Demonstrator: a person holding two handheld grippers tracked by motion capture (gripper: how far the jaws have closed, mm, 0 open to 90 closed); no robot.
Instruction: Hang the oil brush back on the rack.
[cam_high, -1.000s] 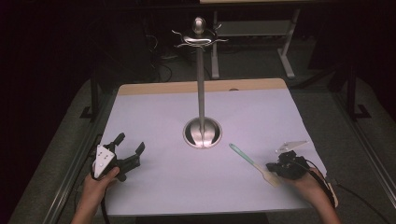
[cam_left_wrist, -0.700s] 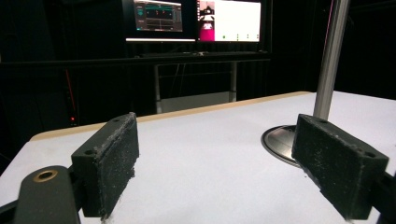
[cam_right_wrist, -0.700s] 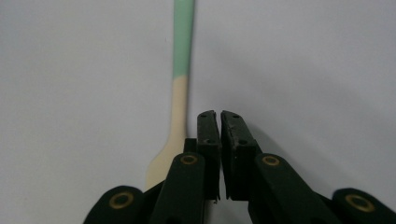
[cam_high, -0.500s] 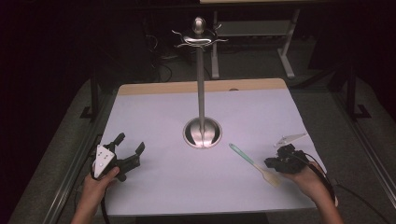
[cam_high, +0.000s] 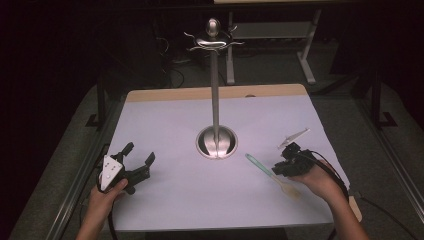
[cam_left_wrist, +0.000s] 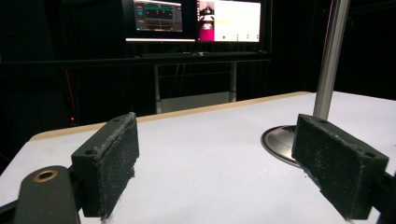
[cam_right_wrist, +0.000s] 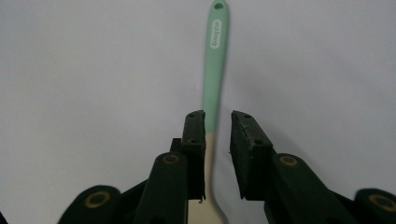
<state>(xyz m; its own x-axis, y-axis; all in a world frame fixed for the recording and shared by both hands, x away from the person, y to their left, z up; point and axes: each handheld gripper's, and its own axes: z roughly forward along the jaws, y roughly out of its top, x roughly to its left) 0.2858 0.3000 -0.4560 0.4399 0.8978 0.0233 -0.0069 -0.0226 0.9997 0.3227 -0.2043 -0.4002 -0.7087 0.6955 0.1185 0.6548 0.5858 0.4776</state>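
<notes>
**High view: spatula down on the tabletop, right jaws parting above it**

High view, far left first: the left hand-held gripper (cam_high: 134, 170) sits low over the white tabletop (cam_high: 165, 125), jaws spread wide with nothing between them. The left gripper view confirms it, both pads apart over bare white cover, with lit monitors (cam_left_wrist: 194, 19) glowing in the dark beyond. Moving to the middle, the tall metal stand (cam_high: 216, 100) rises from its round base, hooks at the top. Now to the right: the spatula (cam_high: 272, 176), mint-green handle and pale blade, lies flat just right of that base. The right hand-held gripper (cam_high: 284, 166) hangs over it, jaws just opening. Right gripper view: the spatula (cam_right_wrist: 213, 74) runs between the parted pads, neither pressing on it.
</notes>
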